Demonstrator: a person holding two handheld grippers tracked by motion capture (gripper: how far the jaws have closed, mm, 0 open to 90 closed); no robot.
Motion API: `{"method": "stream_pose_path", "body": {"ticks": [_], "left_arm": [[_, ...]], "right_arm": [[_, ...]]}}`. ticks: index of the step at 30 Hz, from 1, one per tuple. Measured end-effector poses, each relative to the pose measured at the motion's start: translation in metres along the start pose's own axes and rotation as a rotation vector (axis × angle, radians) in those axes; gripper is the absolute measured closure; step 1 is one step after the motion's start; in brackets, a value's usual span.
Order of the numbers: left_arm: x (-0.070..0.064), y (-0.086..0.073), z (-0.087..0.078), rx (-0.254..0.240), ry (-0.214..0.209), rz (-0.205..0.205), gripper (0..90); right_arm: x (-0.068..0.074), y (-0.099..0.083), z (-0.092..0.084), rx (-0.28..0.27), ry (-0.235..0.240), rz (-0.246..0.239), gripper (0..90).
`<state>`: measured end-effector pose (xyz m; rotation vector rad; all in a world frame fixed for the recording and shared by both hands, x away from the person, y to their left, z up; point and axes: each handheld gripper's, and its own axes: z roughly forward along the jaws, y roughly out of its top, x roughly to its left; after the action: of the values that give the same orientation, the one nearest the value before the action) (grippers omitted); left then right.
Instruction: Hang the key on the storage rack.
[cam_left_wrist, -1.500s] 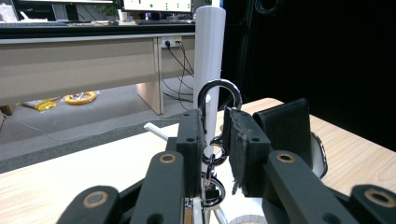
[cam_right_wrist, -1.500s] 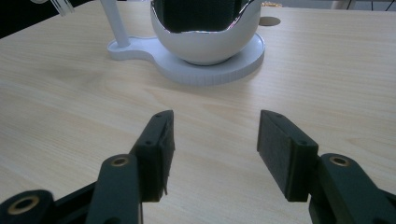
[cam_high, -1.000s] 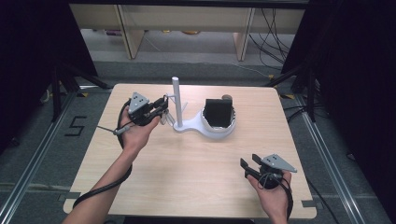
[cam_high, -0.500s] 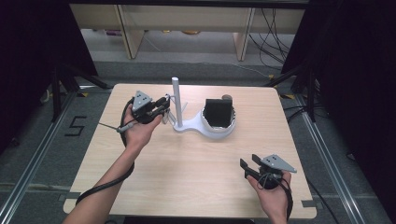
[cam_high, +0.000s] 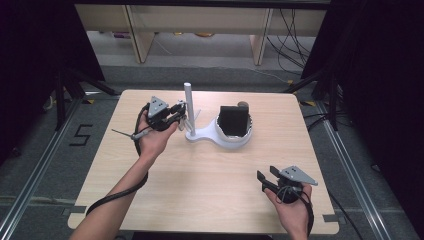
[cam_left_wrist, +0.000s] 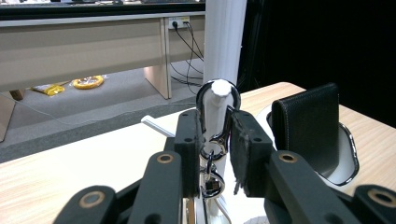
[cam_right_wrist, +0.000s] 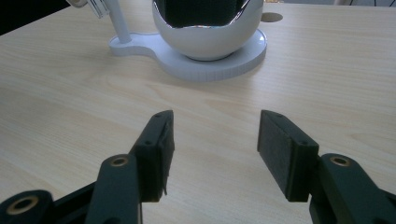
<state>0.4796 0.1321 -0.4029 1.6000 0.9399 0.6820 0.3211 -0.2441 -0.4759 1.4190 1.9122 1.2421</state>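
**The ring could slip off the peg as I let go**

My left tongs (cam_high: 178, 112) are up at the white stand (cam_high: 188, 105), with the key ring (cam_left_wrist: 215, 140) between the pads. Its loop sits over the rounded tip of the side peg (cam_left_wrist: 218, 95). The pads press on the ring's sides, but the jaws have just been easing open, so the pinch is loosening.

The loop looks to be right at the end of the peg, not far along it. If I release here, or drag a pad across the metal as I pull away, I judge the ring could ride over the tip and drop onto the table (cam_high: 200, 190) or the stand's base. The small ring hanging below (cam_left_wrist: 212, 183) could also swing and tug it outward.

A sideways nudge against the post could shift the whole stand, along with the black wallet (cam_high: 233, 120) standing in its bowl (cam_high: 235, 141).

My right tongs (cam_high: 265, 177) lie well apart near the table's front edge, jaws spread with nothing between them, too far away to catch a fall
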Motion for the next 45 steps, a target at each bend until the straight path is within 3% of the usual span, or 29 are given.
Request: {"method": "stream_pose_path", "body": {"ticks": [2,3,4,12,24,25,27,32,35,41,42,43,45], "left_arm": [[0.000,-0.001,0.001,0.006,-0.002,0.010,71.2],[0.000,-0.001,0.002,0.006,-0.007,0.017,70.9],[-0.001,-0.002,0.003,0.007,-0.008,0.021,76.2],[-0.001,0.000,-0.004,-0.009,-0.005,0.029,71.8],[0.010,-0.013,-0.038,0.037,-0.017,0.062,60.2],[0.011,-0.014,-0.040,0.039,-0.016,0.066,59.2],[0.012,-0.016,-0.046,0.042,-0.018,0.072,56.5],[0.015,-0.022,-0.059,0.058,-0.021,0.087,53.7],[0.018,-0.028,-0.067,0.063,-0.020,0.081,52.7],[0.025,-0.047,-0.090,0.071,-0.009,0.054,50.8],[0.026,-0.052,-0.094,0.063,-0.010,0.041,50.5],[0.027,-0.058,-0.099,0.068,0.000,0.036,50.3],[0.029,-0.072,-0.108,0.066,0.006,0.039,50.1]], "right_arm": [[-0.003,0.000,0.002,-0.021,0.006,-0.043,47.0],[-0.003,0.000,0.002,-0.020,0.008,-0.041,47.0],[-0.003,0.000,0.002,-0.014,0.012,-0.037,46.9],[-0.003,0.000,0.002,-0.024,0.004,-0.047,46.9],[-0.003,-0.001,0.004,-0.029,0.015,-0.030,46.7],[-0.003,-0.001,0.004,-0.028,0.013,-0.045,46.7],[0.000,-0.002,0.003,-0.015,-0.008,-0.023,46.7],[0.001,-0.002,0.005,-0.014,0.012,-0.016,46.6],[-0.002,-0.003,0.007,-0.024,0.016,-0.048,46.6],[-0.001,-0.003,0.006,-0.008,0.010,-0.048,46.6],[0.000,-0.003,0.005,-0.007,0.010,-0.044,46.5],[0.003,-0.004,0.004,0.009,0.003,-0.001,46.5],[0.000,-0.004,0.006,-0.008,0.008,-0.044,46.5]]}}
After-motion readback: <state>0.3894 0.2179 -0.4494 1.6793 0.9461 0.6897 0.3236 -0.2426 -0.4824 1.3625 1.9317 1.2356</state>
